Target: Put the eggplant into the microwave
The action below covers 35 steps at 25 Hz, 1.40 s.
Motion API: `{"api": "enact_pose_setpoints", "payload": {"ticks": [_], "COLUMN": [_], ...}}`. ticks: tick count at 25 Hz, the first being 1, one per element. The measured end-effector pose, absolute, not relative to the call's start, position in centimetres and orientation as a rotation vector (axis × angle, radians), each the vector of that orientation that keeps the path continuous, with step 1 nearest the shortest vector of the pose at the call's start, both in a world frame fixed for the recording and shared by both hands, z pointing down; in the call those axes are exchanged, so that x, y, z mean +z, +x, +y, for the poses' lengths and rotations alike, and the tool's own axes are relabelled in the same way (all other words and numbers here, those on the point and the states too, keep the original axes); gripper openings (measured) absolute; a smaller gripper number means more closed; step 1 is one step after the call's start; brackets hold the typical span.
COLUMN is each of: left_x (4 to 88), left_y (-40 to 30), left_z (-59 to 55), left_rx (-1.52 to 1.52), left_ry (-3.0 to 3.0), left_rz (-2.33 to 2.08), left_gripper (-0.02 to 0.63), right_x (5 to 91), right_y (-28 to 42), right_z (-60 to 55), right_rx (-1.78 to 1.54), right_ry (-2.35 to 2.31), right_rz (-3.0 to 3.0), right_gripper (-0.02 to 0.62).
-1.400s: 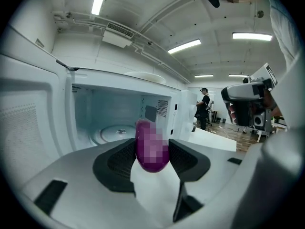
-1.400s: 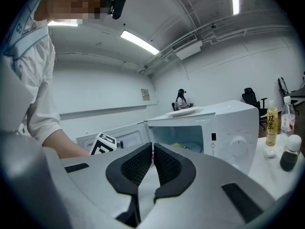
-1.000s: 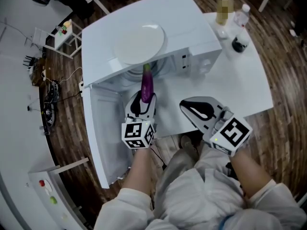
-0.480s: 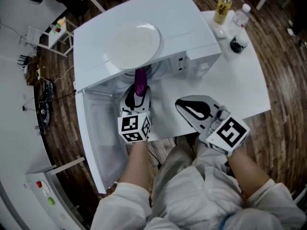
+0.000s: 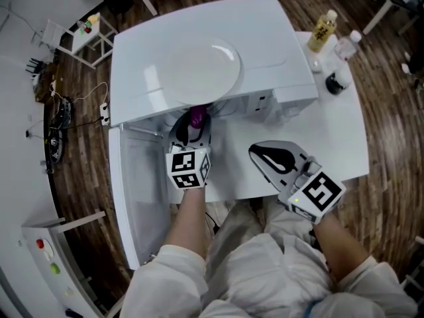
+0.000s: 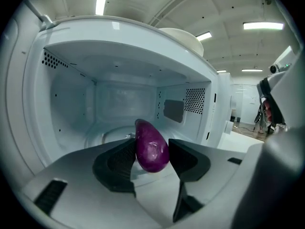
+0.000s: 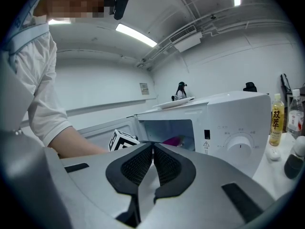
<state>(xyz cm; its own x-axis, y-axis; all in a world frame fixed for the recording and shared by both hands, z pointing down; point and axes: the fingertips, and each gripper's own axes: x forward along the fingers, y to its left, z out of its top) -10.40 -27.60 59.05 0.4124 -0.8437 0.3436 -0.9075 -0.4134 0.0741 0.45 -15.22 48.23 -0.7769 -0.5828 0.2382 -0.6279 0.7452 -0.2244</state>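
The purple eggplant [image 6: 151, 147] is pinched between the black pads of my left gripper [image 6: 150, 157], pointing into the open white microwave [image 6: 124, 106]. In the head view only its near end [image 5: 197, 116] shows at the microwave [image 5: 265, 52] mouth, just beyond the left gripper [image 5: 189, 132]. A sliver of the eggplant [image 7: 172, 140] shows inside the cavity in the right gripper view. My right gripper [image 5: 270, 156] hovers over the white table [image 5: 344, 131] in front of the control panel, its jaws closed together on nothing [image 7: 152, 162].
The microwave door [image 5: 136, 197] hangs open to the left. A white plate [image 5: 202, 65] lies on top of the oven. Two bottles [image 5: 323, 30] and a small dark object [image 5: 337, 82] stand at the table's far right. Wooden floor surrounds the table.
My left gripper has carried the eggplant forward into the microwave mouth, so most of it is now hidden under the oven's top. The right gripper has barely shifted.
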Motion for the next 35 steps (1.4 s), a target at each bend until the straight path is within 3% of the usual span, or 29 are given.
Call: {"api": "enact_pose_setpoints", "payload": {"ticks": [22,35], "left_x": [61.7,62.1], "left_y": [-10.3,-10.6], "left_z": [-31.5,-31.2], "left_rx": [0.506,0.515], "left_ry": [2.335,2.338], "left_rz": [-1.561,-1.533], "left_gripper": [0.216,0.276], "right_x": [49.3,49.4], "right_y": [-0.6,-1.1], "right_z": [-17.0,-16.8], "right_rx": [0.5,0.519], "right_ry": [0.902,0.9], "right_rz": [-2.778,-2.768], "right_gripper": [0.035,0.035]}}
